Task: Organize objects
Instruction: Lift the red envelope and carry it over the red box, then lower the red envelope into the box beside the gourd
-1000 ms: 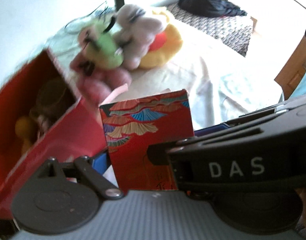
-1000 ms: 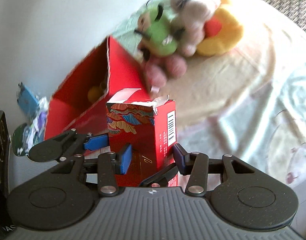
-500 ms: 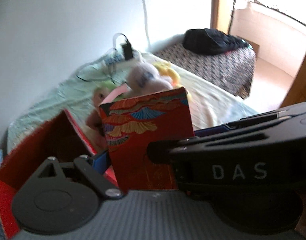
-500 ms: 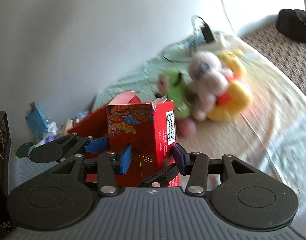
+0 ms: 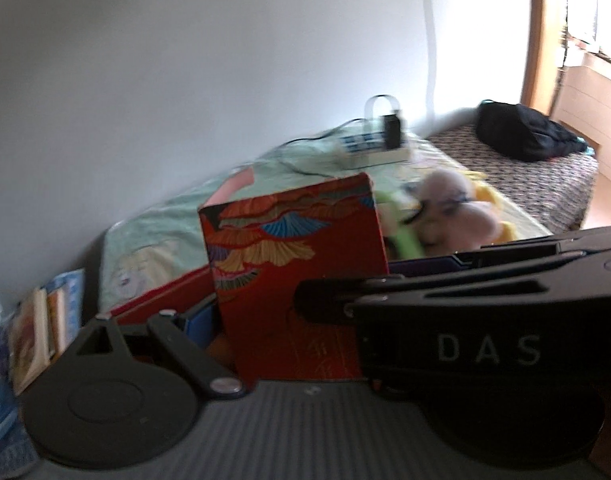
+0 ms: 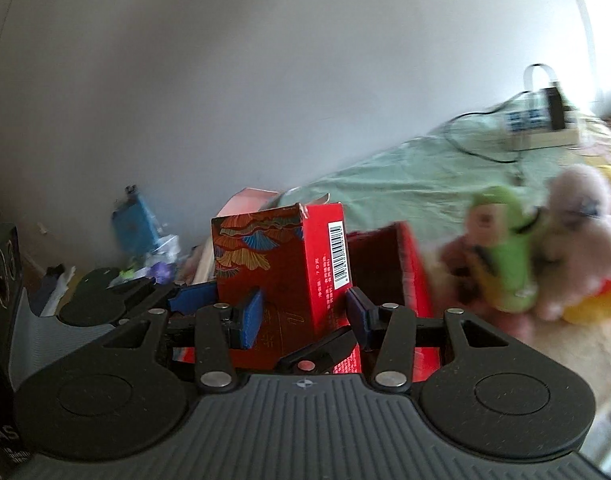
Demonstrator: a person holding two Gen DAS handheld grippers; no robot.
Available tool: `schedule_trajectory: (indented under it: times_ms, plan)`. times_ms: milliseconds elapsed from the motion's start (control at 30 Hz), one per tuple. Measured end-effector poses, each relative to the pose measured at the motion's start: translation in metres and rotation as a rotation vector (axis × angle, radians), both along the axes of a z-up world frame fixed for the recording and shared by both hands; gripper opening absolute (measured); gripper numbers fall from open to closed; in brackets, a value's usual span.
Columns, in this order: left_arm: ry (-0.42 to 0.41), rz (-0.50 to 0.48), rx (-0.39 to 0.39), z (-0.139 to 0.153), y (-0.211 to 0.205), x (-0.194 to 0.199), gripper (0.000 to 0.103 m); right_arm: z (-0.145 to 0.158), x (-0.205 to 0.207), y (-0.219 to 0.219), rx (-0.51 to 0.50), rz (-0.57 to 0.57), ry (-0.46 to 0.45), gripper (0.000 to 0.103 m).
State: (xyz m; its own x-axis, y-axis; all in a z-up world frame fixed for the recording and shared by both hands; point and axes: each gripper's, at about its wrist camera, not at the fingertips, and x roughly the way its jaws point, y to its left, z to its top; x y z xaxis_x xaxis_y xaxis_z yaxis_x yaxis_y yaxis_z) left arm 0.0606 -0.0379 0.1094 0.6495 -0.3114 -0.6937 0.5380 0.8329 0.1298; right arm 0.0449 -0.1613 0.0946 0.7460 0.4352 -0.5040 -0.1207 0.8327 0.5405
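A small red box (image 6: 281, 264) with a fan pattern and a barcode stands upright between the blue pads of my right gripper (image 6: 303, 316), which is shut on its lower half. My left gripper (image 5: 301, 300) grips the same small red box (image 5: 293, 264) from the side. One of its blue pads (image 5: 199, 320) presses the box's left edge, and the right gripper's black body (image 5: 485, 348) hides the other. Behind and below stands a large open red box (image 6: 389, 272), its rim (image 5: 165, 296) just showing. Plush toys (image 6: 545, 256) lie to its right.
A bed with a pale green sheet (image 6: 405, 184) carries a power strip with cables (image 5: 373, 148) near the white wall. A black bag (image 5: 521, 132) lies on a patterned mattress further off. Books (image 5: 45, 328) and blue clutter (image 6: 135, 224) sit at the left.
Both grippers rose and tilted up with the small red box held. The views went from looking down into the large red box to looking level at the wall and bed.
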Motion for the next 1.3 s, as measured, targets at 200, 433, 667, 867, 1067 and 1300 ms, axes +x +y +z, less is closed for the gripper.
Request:
schedule_trajectory:
  times_ms: [200,433,667,867,1067,1300]
  plan:
    - [0.031,0.097,0.030,-0.010,0.045,0.031,0.086,-0.011,0.035,0.044,0.033,0.091,0.030,0.049]
    - [0.098,0.180,0.066,-0.034,0.089,0.056,0.086,-0.030,0.066,0.088,0.054,0.187,0.116,0.049]
    - [0.169,0.223,0.111,-0.059,0.109,0.072,0.086,-0.054,0.086,0.112,0.068,0.262,0.219,0.049]
    - [0.229,0.246,0.146,-0.084,0.108,0.083,0.086,-0.074,0.101,0.117,0.068,0.303,0.314,0.049]
    - [0.258,0.258,0.194,-0.103,0.102,0.089,0.086,-0.085,0.109,0.122,0.037,0.346,0.365,0.049]
    - [0.300,0.285,0.204,-0.116,0.105,0.097,0.085,-0.097,0.120,0.123,0.037,0.370,0.410,0.049]
